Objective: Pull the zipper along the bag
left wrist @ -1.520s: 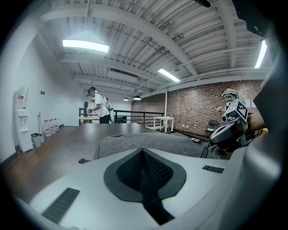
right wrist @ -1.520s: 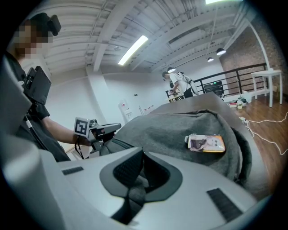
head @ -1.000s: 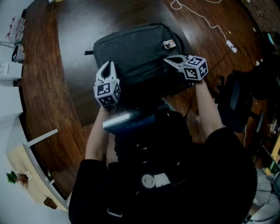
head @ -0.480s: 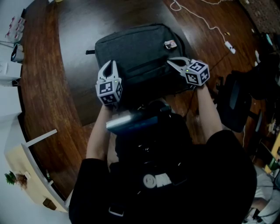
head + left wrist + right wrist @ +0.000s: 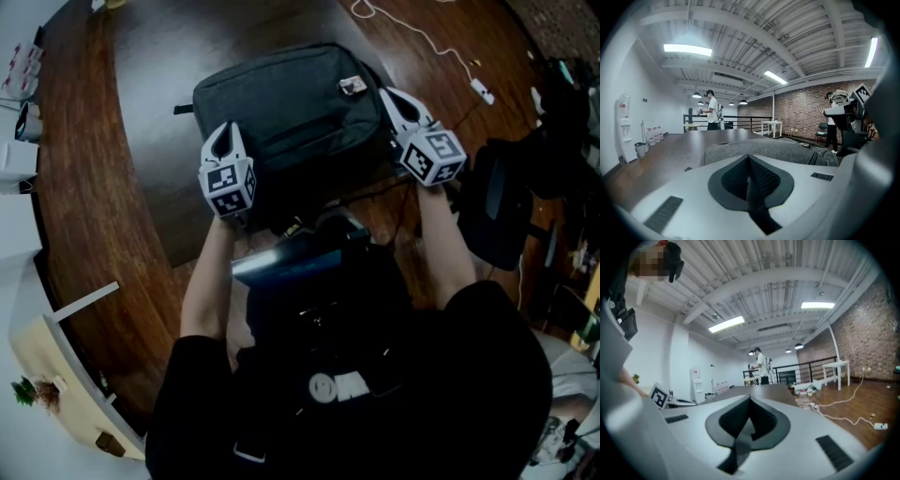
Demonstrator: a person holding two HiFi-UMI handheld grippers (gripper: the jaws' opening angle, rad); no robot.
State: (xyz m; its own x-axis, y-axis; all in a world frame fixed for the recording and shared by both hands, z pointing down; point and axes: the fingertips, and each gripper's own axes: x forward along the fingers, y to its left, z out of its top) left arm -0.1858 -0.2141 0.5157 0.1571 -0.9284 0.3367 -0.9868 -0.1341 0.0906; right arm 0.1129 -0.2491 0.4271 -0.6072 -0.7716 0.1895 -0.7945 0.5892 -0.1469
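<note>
A dark grey bag lies flat on the brown wooden table; in the left gripper view it shows as a grey hump just beyond the jaws. My left gripper hovers at the bag's near left edge, jaws shut, and I see nothing between them. My right gripper is lifted off the bag's right end and points out over the table. Its jaws have just been closing and now meet with nothing between them. The zipper pull is not visible.
A small label sits on the bag's far right corner. A white cable runs over the floor beyond the table, and a dark office chair stands to the right. A person stands far off in the room.
My right gripper has risen off the bag's right edge and tilted up to point nearly level. The left gripper has stayed at the bag's near left edge.
</note>
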